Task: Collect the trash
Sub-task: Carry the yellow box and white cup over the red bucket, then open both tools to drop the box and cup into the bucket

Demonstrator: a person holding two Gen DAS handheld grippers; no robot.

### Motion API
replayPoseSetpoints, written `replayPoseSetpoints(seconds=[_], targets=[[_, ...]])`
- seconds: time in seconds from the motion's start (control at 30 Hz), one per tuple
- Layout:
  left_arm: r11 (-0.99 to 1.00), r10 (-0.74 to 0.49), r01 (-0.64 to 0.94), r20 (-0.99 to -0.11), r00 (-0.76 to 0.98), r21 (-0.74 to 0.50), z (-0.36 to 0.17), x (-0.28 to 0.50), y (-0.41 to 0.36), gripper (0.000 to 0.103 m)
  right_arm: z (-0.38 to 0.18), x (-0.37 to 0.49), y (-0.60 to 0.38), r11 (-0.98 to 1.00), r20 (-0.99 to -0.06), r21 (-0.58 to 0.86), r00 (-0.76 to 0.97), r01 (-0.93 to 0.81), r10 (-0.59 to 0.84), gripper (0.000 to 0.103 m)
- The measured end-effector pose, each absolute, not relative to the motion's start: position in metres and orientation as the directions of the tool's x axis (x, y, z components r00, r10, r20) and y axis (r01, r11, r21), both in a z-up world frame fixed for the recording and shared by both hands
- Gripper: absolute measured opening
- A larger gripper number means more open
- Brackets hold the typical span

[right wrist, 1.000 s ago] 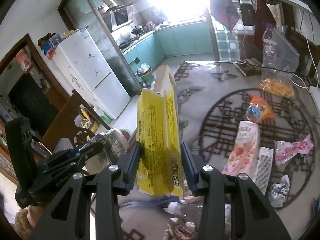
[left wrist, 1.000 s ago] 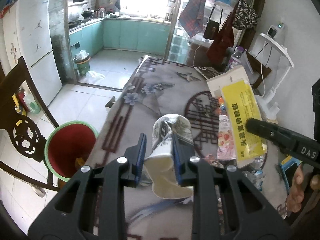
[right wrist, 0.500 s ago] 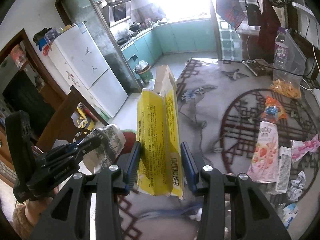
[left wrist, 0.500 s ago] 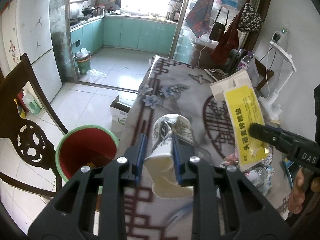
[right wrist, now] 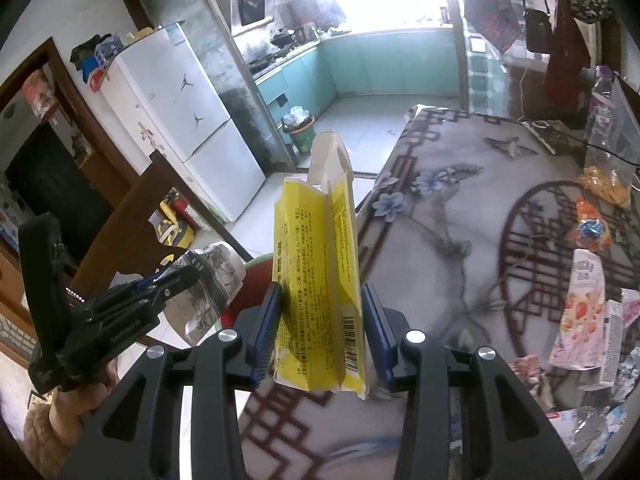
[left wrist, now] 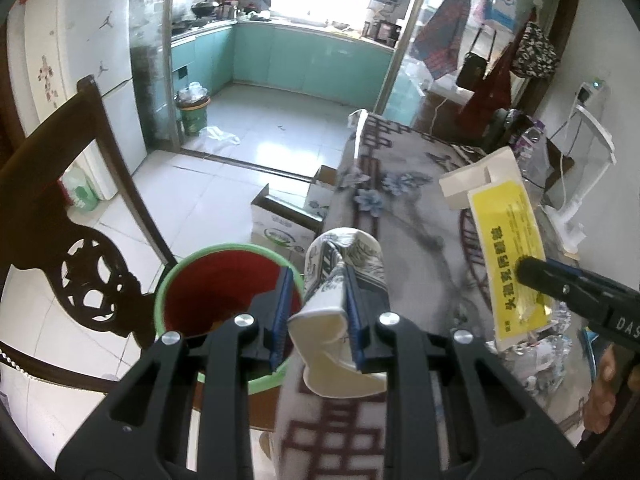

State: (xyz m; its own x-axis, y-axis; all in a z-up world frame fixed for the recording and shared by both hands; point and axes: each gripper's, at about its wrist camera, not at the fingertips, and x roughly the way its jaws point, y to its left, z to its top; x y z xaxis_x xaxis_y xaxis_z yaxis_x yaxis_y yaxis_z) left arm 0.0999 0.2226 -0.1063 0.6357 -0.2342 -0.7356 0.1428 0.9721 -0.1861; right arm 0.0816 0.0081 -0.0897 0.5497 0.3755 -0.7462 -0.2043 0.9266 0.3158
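My left gripper (left wrist: pixel 316 312) is shut on a crushed paper cup (left wrist: pixel 344 280) with a grey printed pattern, held at the table's left edge, just right of a red bin with a green rim (left wrist: pixel 224 292) on the floor. My right gripper (right wrist: pixel 320 320) is shut on a flattened yellow carton (right wrist: pixel 320 264), held upright over the table's near-left edge. The carton also shows in the left wrist view (left wrist: pixel 506 248), and the cup in the right wrist view (right wrist: pixel 212 280).
A patterned tablecloth (right wrist: pixel 440 216) covers the table. Snack wrappers (right wrist: pixel 580 312) and crumpled trash lie on its right side. A dark wooden chair (left wrist: pixel 72 216) stands left of the bin. An open cardboard box (left wrist: pixel 280 220) sits on the floor.
Both grippers have moved left with their loads, from over the table to its left edge. The red bin now lies right beside the cup.
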Motion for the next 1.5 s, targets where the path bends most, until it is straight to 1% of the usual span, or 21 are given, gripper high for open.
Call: replayPoseSetpoints(seconds=[0.63, 1.13, 1.33, 1.5], targets=[[0.986, -0.155, 0.044, -0.769, 0.620, -0.164, -0.128, 0.117, 0.289, 0.024, -0.115, 0.106, 0.082, 0.903, -0.786, 0.328, 0.449, -0.279, 0.424, 0.039], [0.986, -0.137, 0.009, -0.794, 0.592, -0.164, -0.144, 0.147, 0.316, 0.024, -0.144, 0.139, 0.120, 0.895, -0.825, 0.334, 0.367, -0.296, 0.430, 0.039], [0.986, -0.142, 0.008, -0.807, 0.573, -0.168, -0.154, 0.162, 0.323, 0.024, -0.156, 0.147, 0.131, 0.892, -0.840, 0.345, 0.329, -0.291, 0.432, 0.042], [0.985, -0.145, 0.007, -0.814, 0.563, -0.170, -0.160, 0.173, 0.324, 0.024, -0.160, 0.154, 0.135, 0.896, -0.846, 0.342, 0.321, -0.283, 0.425, 0.042]])
